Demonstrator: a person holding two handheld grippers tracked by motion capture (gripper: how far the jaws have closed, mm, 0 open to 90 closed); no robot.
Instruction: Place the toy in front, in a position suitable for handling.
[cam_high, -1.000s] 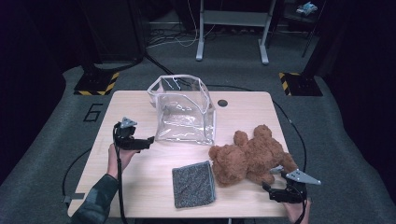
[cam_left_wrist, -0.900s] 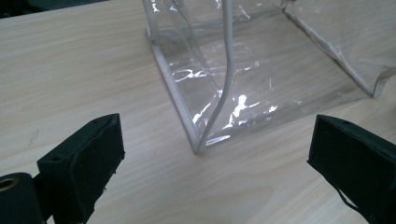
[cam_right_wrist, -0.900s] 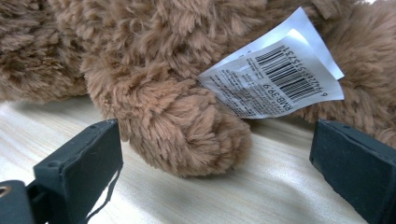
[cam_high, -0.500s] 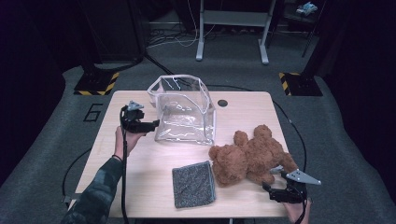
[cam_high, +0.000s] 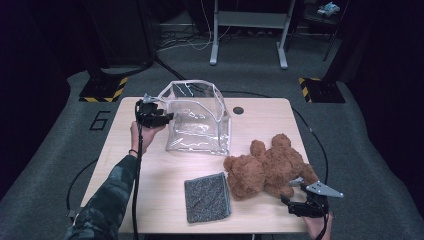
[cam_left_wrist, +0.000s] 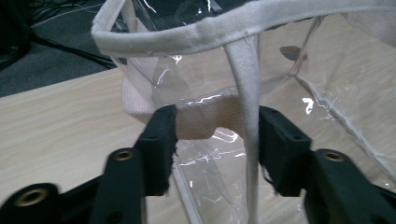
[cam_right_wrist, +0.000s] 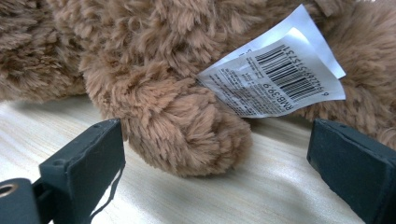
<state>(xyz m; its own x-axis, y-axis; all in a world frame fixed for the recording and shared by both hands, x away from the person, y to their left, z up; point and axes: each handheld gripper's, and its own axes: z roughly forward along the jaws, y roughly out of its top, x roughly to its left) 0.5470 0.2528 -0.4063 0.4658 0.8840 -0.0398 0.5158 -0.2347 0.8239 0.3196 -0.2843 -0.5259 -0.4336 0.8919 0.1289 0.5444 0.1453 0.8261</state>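
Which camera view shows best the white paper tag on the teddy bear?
The right gripper view: the paper tag lies close and sharp, with barcode and print visible, on the teddy bear just beyond the open right gripper. In the high view the bear is whole, but the tag is too small to make out.

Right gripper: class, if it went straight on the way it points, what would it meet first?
Most likely the teddy bear's plush paw, which sits just ahead between the open jaws of the right gripper. The white barcode tag lies a little farther back. Exact depth is hard to judge.
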